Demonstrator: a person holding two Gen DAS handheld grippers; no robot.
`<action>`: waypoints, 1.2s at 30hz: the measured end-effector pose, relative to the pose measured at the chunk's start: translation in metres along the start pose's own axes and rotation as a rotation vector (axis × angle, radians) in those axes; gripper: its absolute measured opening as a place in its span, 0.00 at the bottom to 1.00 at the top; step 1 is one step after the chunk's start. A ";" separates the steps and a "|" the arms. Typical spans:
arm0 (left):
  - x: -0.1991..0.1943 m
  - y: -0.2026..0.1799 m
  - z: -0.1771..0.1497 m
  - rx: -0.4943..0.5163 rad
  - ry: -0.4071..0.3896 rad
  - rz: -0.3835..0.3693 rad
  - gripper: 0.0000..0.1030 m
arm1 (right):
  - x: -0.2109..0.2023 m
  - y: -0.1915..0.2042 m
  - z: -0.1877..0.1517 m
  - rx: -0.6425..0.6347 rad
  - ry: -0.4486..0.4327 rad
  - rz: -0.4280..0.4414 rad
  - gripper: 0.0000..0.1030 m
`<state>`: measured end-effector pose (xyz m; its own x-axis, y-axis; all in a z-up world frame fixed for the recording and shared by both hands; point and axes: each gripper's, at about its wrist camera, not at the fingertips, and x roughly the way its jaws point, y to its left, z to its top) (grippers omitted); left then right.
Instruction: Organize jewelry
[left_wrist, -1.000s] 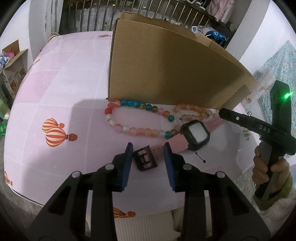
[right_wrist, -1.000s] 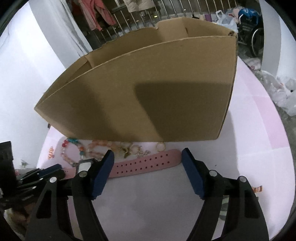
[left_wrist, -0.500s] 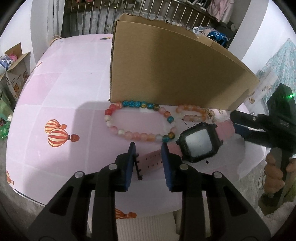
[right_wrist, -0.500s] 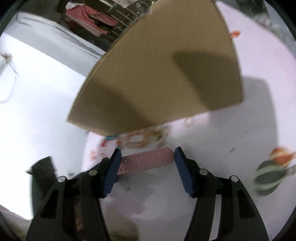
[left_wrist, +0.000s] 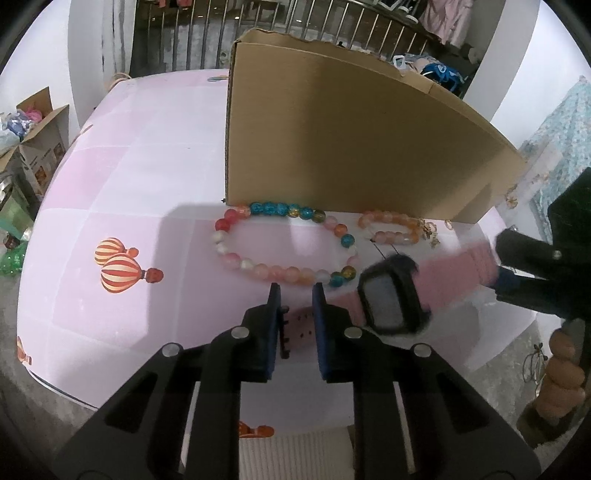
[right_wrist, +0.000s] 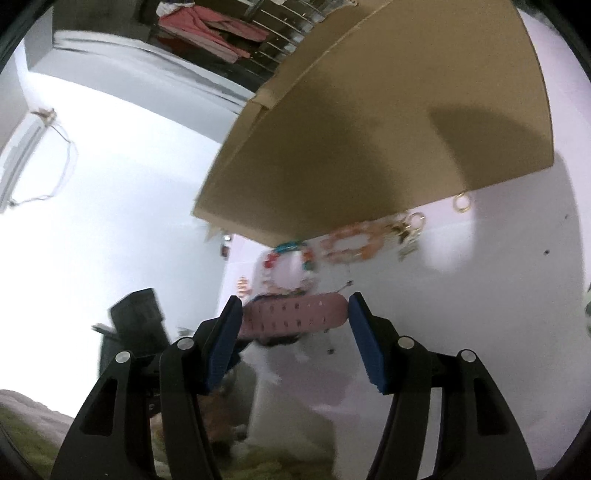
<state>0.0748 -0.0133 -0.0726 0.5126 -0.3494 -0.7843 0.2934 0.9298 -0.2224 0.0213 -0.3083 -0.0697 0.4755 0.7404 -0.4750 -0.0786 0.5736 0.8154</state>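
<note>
Since a second ago, the watch (left_wrist: 391, 295) has come up off the table (left_wrist: 147, 206): its buckle end, which lay flat between my left fingers, is now pinched there, and the face hangs tilted at centre right of the left view. My left gripper (left_wrist: 295, 306) is clenched on the buckle strap. My right gripper (right_wrist: 293, 325) has swung round and tilted; the holed strap end (right_wrist: 295, 314) lies between its pads (right_wrist: 364, 343), but the gap looks wider than the strap, so I cannot tell whether it is pinched or only bracketed.

Just above the watch in the left view, the big bead bracelet (left_wrist: 284, 240) lies flat on the table, touching the foot of the box (left_wrist: 351, 140). To its right sits the small orange bracelet (left_wrist: 391, 229), then a few gold rings (left_wrist: 448, 224) near the box's lower right corner.

As I judge it, the job is barely begun. Only the watch is in hand, and it is not yet in the box; both bracelets and the rings are untouched on the table. I cannot see into the box.
</note>
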 end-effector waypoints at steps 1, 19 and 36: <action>0.000 -0.001 0.000 0.003 0.001 0.004 0.15 | -0.002 0.000 0.000 0.009 -0.003 0.018 0.58; 0.001 -0.013 0.002 0.067 -0.009 0.058 0.15 | 0.015 -0.004 0.012 0.113 0.004 0.144 0.59; -0.001 -0.030 0.003 0.100 -0.005 0.119 0.15 | 0.027 0.024 0.011 0.049 0.051 0.144 0.29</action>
<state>0.0684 -0.0409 -0.0634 0.5522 -0.2379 -0.7990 0.3091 0.9485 -0.0688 0.0424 -0.2783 -0.0593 0.4174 0.8311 -0.3674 -0.0988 0.4434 0.8908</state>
